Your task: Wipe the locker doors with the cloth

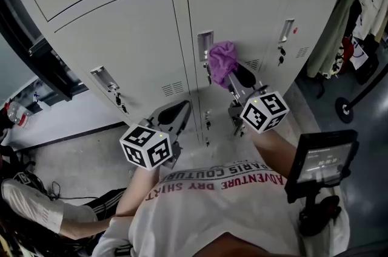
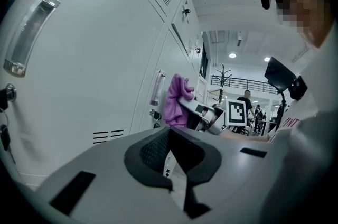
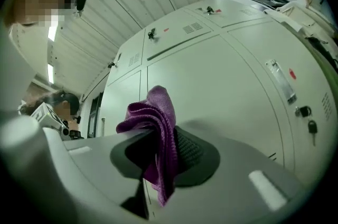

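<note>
A crumpled purple cloth [image 1: 222, 63] is pressed near the middle locker door [image 1: 242, 13], just right of its recessed handle [image 1: 205, 46]. My right gripper [image 1: 233, 77] is shut on it. The right gripper view shows the cloth [image 3: 158, 122] pinched between the black pads, with folds sticking out above and a tail hanging below. My left gripper [image 1: 176, 113] hovers lower and to the left, in front of the left locker door [image 1: 127, 43]. Its pads [image 2: 153, 151] meet at the tips with nothing between them. From the left gripper view the cloth [image 2: 177, 101] hangs by a door handle.
Keys hang from the lock [image 1: 120, 101] under the left door's handle. Clothes [image 1: 339, 13] hang at the right of the lockers. A black screen on a mount [image 1: 321, 159] sits at my right side. A stand's base [image 1: 345, 109] rests on the floor.
</note>
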`<state>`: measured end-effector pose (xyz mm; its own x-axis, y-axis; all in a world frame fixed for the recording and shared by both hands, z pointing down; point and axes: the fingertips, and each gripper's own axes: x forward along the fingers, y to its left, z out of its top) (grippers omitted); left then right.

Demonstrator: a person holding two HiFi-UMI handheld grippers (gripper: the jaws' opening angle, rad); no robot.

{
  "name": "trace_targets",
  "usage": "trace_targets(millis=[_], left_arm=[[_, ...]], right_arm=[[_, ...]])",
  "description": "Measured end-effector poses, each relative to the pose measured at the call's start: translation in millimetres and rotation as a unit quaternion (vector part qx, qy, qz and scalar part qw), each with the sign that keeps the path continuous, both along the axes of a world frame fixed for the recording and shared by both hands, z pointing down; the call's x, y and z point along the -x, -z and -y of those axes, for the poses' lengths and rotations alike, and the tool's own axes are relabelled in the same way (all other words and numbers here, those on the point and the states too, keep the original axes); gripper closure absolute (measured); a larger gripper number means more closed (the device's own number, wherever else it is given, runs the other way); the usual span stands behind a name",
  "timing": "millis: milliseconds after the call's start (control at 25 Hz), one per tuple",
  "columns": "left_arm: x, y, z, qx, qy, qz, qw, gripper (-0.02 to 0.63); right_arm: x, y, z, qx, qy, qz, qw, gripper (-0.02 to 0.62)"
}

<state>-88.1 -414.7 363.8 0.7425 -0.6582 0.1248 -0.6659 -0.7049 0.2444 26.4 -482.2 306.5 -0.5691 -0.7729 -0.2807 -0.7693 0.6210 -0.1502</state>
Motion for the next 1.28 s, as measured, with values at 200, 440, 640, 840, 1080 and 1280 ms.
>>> trace_targets(millis=[200,440,640,840,1080,1280], left_arm=[[10.7,-2.1,0.7,0.003,0.014,0.001,0.9999,0.606],[20.3,-5.2,1.9,0.008,0.026,0.003,0.9996,0.606],[20.3,-6.8,4.6,0.009,0.027,0.003,0.9996,0.606],[16.5,-7.6,6.8,0.010,0.023,0.001,0.9997,0.606],[14.0,-9.7,9.4,0.012,0.021,0.001,0.9997,0.606],[7.7,-10.9,9.4,0.013,0.014,0.002,0.9998,0.606]], right_arm=[[14.3,-36.5,22.6,0.032,-0.007,-0.020,0.999,0.523],[16.4,-48.6,40.0,0.057,-0.017,-0.030,0.998,0.523],[15.6,-49.1,45.2,0.056,-0.024,-0.042,0.997,0.523],[3.8,-49.3,49.4,0.054,-0.031,-0.044,0.997,0.523],[-33.6,-48.9,56.5,0.055,-0.071,-0.033,0.995,0.523],[-79.4,-47.5,65.4,0.053,-0.120,-0.028,0.991,0.523]])
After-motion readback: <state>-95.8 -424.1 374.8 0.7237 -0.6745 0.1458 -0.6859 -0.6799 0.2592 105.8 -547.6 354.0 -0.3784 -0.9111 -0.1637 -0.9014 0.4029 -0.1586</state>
